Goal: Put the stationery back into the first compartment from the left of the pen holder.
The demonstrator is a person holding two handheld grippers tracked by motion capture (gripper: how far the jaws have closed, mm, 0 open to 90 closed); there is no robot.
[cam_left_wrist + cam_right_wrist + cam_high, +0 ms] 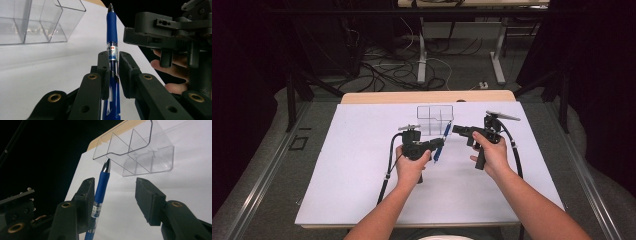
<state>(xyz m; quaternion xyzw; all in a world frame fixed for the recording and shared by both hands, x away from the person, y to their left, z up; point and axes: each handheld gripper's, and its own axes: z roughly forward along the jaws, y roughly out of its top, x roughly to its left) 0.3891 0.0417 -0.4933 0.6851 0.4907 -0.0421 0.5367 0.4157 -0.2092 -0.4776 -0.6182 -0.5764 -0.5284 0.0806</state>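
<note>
A blue pen [445, 131] with a silver tip stands tilted above the white table, tip end up. My left gripper [438, 144] is shut on its barrel [112, 37] near the label, jaws [113, 65] pressing both sides. My right gripper [456, 129] comes in from the right at the pen's upper end. In the right gripper view the pen [101, 187] lies against one jaw of my right gripper [113, 192] while the other pad stands well apart. The right gripper's body [160, 30] also looms close in the left gripper view.
A clear plastic organizer [435, 119] with compartments stands just behind the pen, near the table's far edge [427, 96]. White table surface [352, 165] spreads on all sides. Cables trail from both grippers toward the person.
</note>
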